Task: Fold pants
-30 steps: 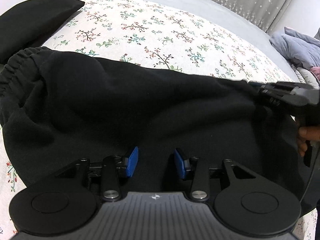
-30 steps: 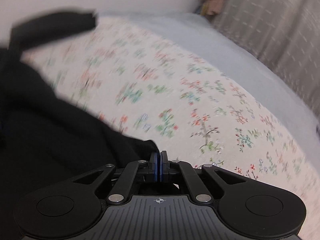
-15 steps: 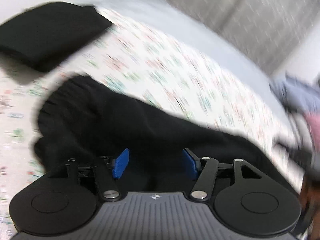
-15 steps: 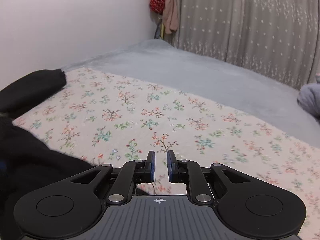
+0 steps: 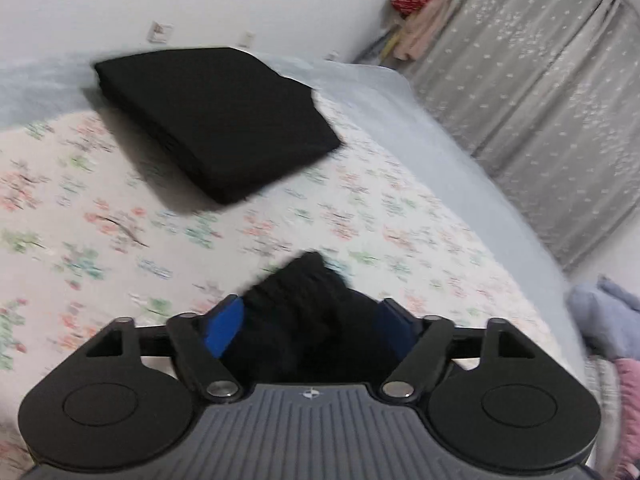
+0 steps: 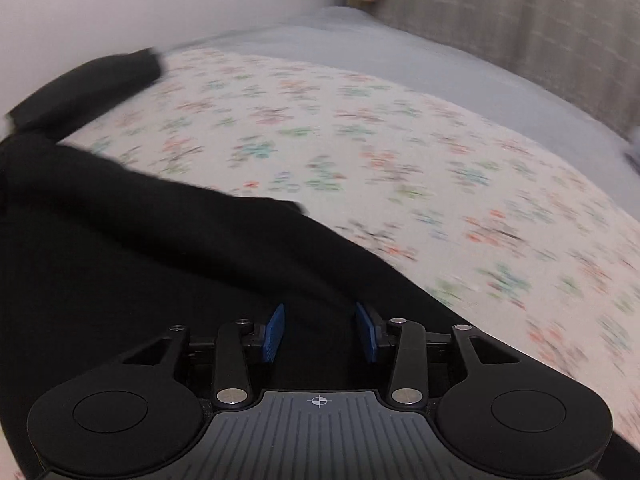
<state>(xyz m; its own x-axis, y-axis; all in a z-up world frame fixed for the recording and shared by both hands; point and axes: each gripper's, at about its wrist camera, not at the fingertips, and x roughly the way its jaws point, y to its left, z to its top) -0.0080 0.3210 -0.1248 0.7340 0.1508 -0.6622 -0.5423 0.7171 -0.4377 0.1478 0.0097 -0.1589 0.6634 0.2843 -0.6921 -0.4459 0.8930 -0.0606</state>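
Observation:
Black pants (image 6: 140, 264) lie spread on the floral bedspread and fill the lower left of the right wrist view. My right gripper (image 6: 320, 334) is open just above the fabric, near its right edge, holding nothing. In the left wrist view a bunched end of the black pants (image 5: 304, 312), with a gathered elastic band, sits between the wide-open blue pads of my left gripper (image 5: 310, 326). The pads do not press on it. Both views are motion-blurred.
A folded black garment (image 5: 216, 120) lies at the far left of the bed and also shows in the right wrist view (image 6: 88, 84). Grey curtains (image 5: 540, 100) hang behind the bed. A pile of grey and pink clothes (image 5: 608, 320) sits at the right.
The right gripper went from shut to open and dropped back over the pants. The left gripper opened wider and swung left to the bunched waistband end, bringing the folded black garment into view.

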